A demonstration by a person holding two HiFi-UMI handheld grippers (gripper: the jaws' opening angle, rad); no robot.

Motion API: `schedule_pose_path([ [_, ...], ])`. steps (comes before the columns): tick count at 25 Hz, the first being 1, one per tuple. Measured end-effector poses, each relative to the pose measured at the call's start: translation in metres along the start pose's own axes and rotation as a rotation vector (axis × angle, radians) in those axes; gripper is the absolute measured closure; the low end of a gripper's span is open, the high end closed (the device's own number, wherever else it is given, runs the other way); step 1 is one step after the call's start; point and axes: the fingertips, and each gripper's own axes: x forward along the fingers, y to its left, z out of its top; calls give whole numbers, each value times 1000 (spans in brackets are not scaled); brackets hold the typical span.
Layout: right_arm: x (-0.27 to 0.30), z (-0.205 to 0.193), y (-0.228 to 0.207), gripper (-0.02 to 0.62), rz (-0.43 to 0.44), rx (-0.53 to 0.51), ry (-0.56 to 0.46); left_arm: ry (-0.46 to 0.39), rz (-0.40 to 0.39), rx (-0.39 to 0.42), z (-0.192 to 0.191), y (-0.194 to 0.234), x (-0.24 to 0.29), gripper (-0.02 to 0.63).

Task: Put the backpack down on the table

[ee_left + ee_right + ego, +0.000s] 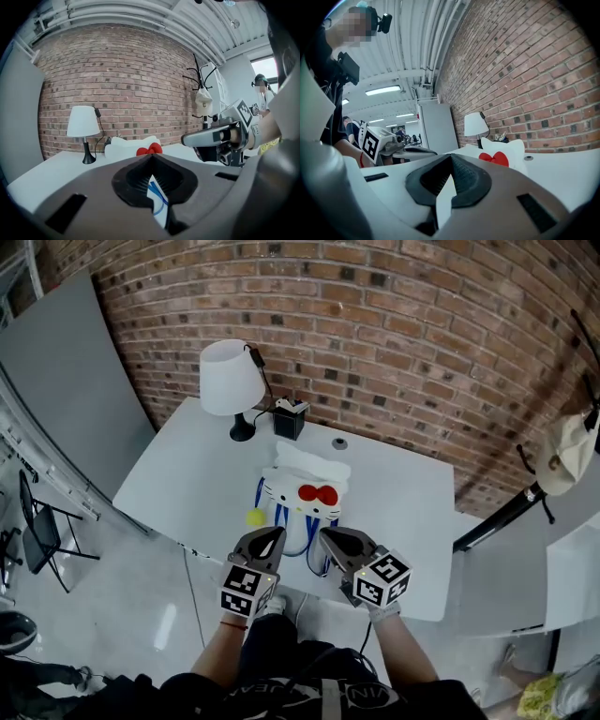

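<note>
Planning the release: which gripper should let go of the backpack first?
Left, narrowly. Both are shut on straps, but the left gripper sits at the table edge and could back off freely; the right gripper hangs over the table.

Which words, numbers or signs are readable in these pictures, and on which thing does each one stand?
No text can be read clearly.
Chest strap: pale letters, too blurred to read.
Left cube and right cube: black square markers only, no words.
Backpack: a cat face with a red bow, no words visible.
</note>
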Motion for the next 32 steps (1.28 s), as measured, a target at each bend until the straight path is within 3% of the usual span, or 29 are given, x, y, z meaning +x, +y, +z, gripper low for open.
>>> schedule_pose_path([
  [6,-25,-19,26,595,12,-12,27,31,24,-23,-16,-37,-15,601],
  [12,-41,-30,31,595,32,40,13,64,38,-43,-29,-56,-25,601],
  [17,-43,-31,33,595,21,63,0,67,41,-43,-25,-54,-21,601],
  [22,-33,-29,33,595,-25,85,-17,61,-11,-27,-19,-51,-14,601],
  [32,7,-23,50,595,-101,76,-13,70,-61,-35,-22,-5,-28,601],
])
